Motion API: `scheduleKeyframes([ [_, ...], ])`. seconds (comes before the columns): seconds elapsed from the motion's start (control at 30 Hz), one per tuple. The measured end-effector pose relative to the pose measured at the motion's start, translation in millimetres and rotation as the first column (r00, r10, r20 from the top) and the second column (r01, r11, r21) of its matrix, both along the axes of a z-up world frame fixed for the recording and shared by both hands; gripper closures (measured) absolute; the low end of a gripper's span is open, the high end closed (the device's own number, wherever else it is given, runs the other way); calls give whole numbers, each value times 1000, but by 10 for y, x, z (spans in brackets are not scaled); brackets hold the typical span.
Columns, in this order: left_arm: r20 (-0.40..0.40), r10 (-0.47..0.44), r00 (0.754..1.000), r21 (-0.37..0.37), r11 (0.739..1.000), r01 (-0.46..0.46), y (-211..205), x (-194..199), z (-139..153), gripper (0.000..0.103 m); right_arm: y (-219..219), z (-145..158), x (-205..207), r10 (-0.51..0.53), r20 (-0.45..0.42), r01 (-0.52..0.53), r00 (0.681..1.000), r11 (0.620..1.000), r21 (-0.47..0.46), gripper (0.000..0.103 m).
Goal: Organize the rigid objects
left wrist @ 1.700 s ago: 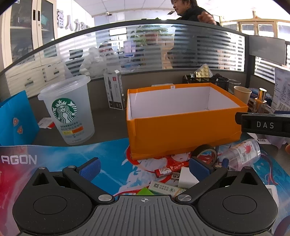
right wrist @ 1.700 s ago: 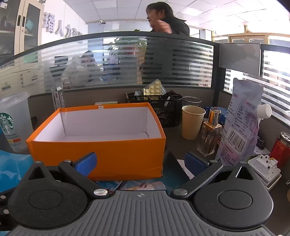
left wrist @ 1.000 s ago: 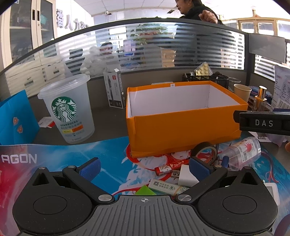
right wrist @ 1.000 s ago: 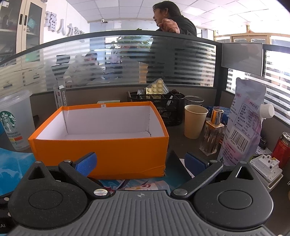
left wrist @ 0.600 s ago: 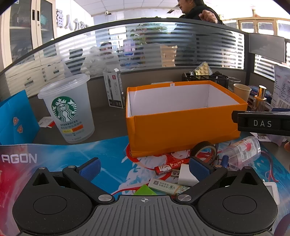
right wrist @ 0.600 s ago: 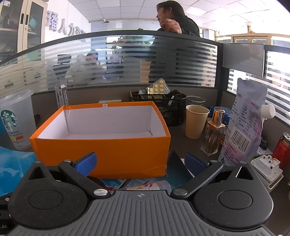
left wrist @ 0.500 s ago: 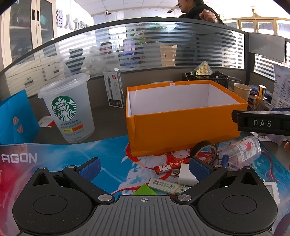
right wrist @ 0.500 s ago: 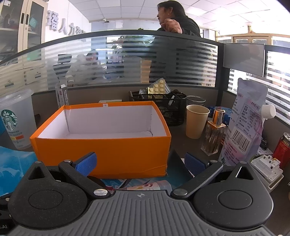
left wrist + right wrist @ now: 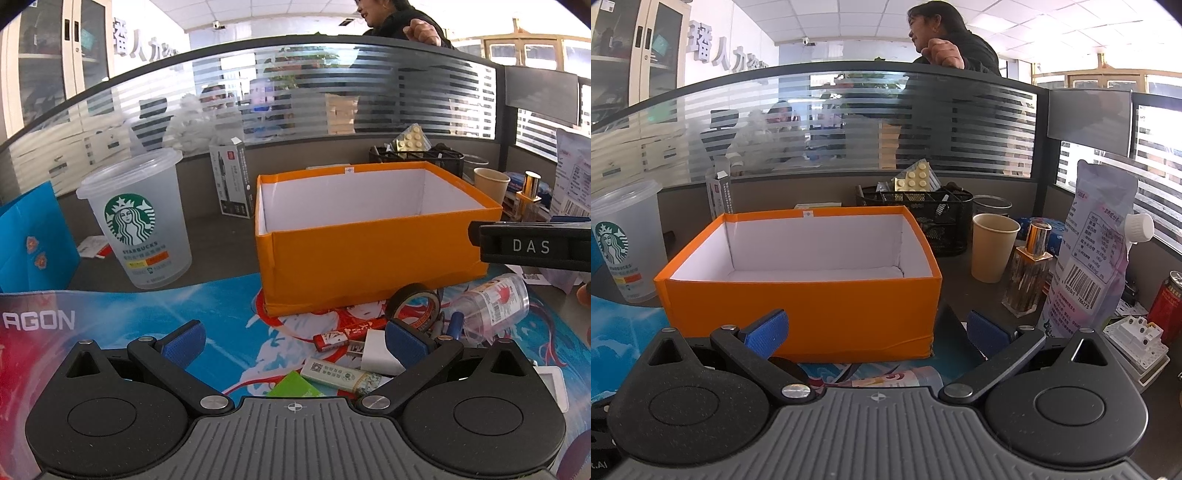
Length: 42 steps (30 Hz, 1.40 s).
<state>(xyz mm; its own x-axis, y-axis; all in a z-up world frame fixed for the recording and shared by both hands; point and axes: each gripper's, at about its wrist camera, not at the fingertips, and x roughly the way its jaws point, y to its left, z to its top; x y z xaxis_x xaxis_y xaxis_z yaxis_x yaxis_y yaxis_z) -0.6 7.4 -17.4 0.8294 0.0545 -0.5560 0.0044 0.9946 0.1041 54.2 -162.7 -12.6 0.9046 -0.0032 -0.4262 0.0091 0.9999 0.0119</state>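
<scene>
On a cluttered office desk, the orange box point(image 9: 373, 258) ahead sits empty; left gripper point(image 9: 293, 341) and right gripper point(image 9: 877, 330) gape unloaded; small items point(image 9: 343, 376) between the left jaws await sorting.

Box point(image 9: 369, 266) behind tape roll point(image 9: 415, 306); cup point(image 9: 142, 218) left of box.

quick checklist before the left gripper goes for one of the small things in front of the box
1. Left gripper open, nothing between its fingers: ok.
2. Right gripper open and empty: ok.
3. Orange box upright, open on top, nothing seen inside: ok.
4. Small things within view on the mat: tape roll, clear bottle, red stick, white block: ok.
5. Things lie crowded, some touching: not ok for a clean single pick.
6. Right gripper's black body clear of the left's path: cannot tell.
</scene>
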Motion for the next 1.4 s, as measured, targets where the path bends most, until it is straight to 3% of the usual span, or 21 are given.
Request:
scheduleKeyframes([
  [0.33, -1, -12, 1000, -2, 1000, 12, -5, -103, -27, 0, -7, -10, -34, 26, 9, -26, 1000, 1000, -3, 0],
  [0.6, -36, -64, 997, -19, 998, 64, -20, -180, -128, 0, -148, -88, -225, 148, 37, -148, 988, 989, -12, 0],
  [0.73, -48, -68, 996, -12, 998, 68, 129, -300, -183, 0, -335, -211, -481, 309, 43, -308, 950, 951, -32, 0],
  [0.83, -58, -24, 998, -17, 1000, 23, 288, -378, -208, 0, -473, -345, -698, 441, 18, -439, 897, 896, -68, 0],
  [0.93, -79, -52, 996, -20, 999, 51, 273, -427, -237, 0, -578, -450, -886, 538, 10, -535, 843, 840, -91, 0],
  [1.03, -110, -88, 990, -14, 996, 87, 167, -384, -314, 0, -606, -535, -937, 566, 5, -561, 824, 819, -120, 0],
  [1.13, -144, -109, 984, -37, 994, 104, 71, -272, -411, 0, -650, -602, -877, 579, -6, -577, 815, 812, -84, 0],
  [1.33, -207, -122, 971, -71, 991, 110, -99, -118, -543, 0, -695, -742, -731, 646, -85, -651, 759, 757, -53, 3],
  [1.4, -230, -129, 965, -64, 991, 117, -153, -81, -583, 0, -703, -783, -694, 644, -111, -652, 757, 757, -48, 15],
])
